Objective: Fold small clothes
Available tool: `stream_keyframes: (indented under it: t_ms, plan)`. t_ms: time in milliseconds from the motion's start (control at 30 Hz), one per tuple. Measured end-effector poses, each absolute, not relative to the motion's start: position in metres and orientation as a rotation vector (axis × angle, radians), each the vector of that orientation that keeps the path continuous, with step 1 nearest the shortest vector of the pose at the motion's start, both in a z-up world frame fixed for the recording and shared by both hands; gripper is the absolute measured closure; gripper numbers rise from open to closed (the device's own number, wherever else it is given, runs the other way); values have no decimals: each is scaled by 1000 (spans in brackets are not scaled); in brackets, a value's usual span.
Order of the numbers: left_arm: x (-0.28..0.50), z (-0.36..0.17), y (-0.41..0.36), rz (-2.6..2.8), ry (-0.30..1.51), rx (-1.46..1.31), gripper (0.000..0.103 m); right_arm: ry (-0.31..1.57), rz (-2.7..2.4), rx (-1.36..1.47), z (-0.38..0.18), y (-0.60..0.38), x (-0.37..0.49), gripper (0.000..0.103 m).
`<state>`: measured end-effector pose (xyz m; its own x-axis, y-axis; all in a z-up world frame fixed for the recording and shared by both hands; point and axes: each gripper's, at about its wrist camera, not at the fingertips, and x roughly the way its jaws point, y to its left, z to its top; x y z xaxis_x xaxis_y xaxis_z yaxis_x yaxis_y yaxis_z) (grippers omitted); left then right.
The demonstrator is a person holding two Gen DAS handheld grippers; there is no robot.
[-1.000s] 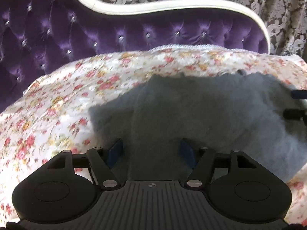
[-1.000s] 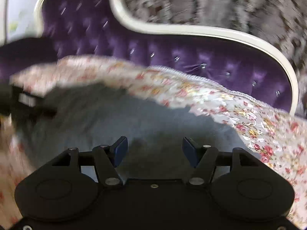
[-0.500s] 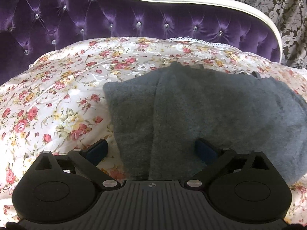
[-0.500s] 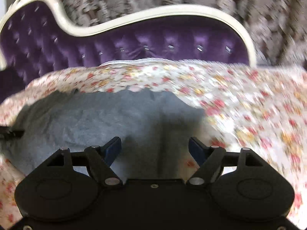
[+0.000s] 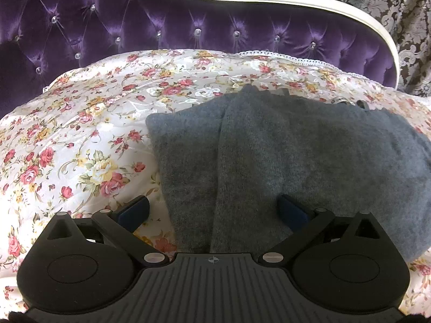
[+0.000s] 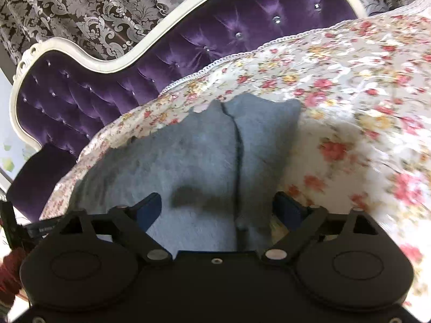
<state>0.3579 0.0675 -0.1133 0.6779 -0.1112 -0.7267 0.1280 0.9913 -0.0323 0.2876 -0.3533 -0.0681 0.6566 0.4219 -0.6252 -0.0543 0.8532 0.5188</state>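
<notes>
Grey garment released, left gripper and right gripper jaws just opened wide

Grey garment ahead of my left fingers: soft, fuzzy knit cloth, matt, w/ a fold ridge running away from me. Under it, floral bedspread: smooth cloth w/ a slight satin sheen, lace-like trim at its far edge. Beyond that, purple headboard: glossy tufted velvet-look fabric, shiny studs, smooth cream-painted frame. Left gripper: matt black plastic, ribbed top, small metal-looking rivets, blue pads. Right gripper: same matt black plastic.
</notes>
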Motion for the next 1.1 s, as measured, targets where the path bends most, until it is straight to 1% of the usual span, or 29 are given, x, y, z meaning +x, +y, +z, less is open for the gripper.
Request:
stream_keyframes:
  t_ms: [33, 67, 100, 167, 300, 433, 667, 833, 867, 900, 967, 1100]
  plan:
    - [359, -112, 68, -140, 818, 17, 0, 821, 296, 500, -69, -352, 294, 0]
    - [360, -110, 71, -145, 828, 6, 1, 824, 307, 509, -71, -350, 299, 0]
    - [361, -106, 74, -141, 837, -17, 9, 823, 307, 516, -72, -349, 304, 0]
    - [360, -93, 77, -117, 842, -70, 20, 821, 302, 533, -73, -349, 308, 0]
    - [352, -54, 58, -121, 748, -44, 20, 809, 319, 532, -76, -350, 307, 0]
    - [358, -32, 10, -205, 701, 54, 19, 792, 349, 489, -77, -349, 303, 0]
    - [393, -59, -58, -277, 772, 87, 20, 808, 375, 533, -76, -357, 306, 0]
    - [418, -83, -80, -227, 832, 154, 20, 821, 394, 525, -75, -357, 307, 0]
    - [424, -92, -81, -224, 874, 155, 19, 823, 395, 519, -75, -356, 307, 0]
    - [428, -96, -80, -221, 884, 152, 14, 825, 395, 513, -75, -356, 307, 0]
    - [428, -99, -81, -215, 865, 164, 11, 827, 397, 502, -75, -354, 307, 0]
    - [430, -98, -81, -210, 884, 157, 10, 825, 399, 505, -75, -355, 307, 0]
